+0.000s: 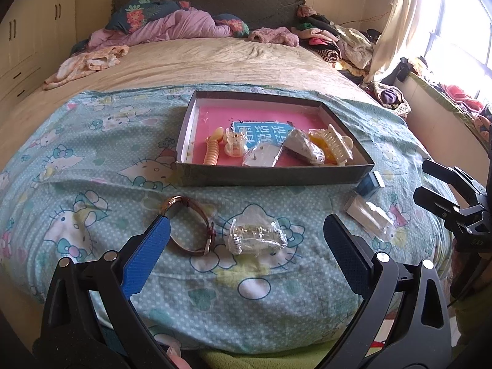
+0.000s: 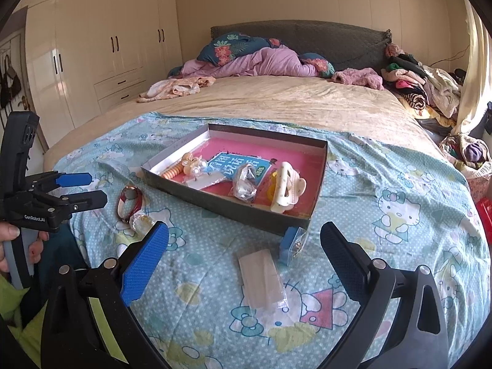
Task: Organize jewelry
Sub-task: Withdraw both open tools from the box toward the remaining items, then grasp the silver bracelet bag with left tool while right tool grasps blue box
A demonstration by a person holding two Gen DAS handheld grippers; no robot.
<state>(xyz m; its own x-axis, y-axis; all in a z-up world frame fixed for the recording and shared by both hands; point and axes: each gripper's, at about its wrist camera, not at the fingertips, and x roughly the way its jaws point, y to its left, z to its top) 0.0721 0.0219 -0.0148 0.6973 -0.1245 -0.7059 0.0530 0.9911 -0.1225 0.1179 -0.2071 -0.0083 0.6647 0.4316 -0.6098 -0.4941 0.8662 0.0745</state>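
Observation:
A dark shallow box [image 1: 270, 176] [image 2: 215, 206] with a pink floor sits on the Hello Kitty sheet and holds hair clips, an orange coil tie and bagged pieces. In front of it lie a brown strap watch [image 1: 192, 224] [image 2: 130, 204], a clear bag with silver jewelry [image 1: 256, 238], a flat clear packet [image 1: 367, 212] [image 2: 263, 276] and a small blue box [image 1: 370, 183] [image 2: 290, 244]. My left gripper [image 1: 246, 243] is open above the silver bag, empty. My right gripper [image 2: 244, 255] is open above the flat packet, empty.
The sheet [image 1: 92, 169] covers the near end of a bed. Bedding and piled clothes [image 1: 332, 40] lie at the far end. Wardrobes [image 2: 101, 46] stand left, a window with a curtain [image 1: 399, 15] right. Each gripper shows at the edge of the other's view.

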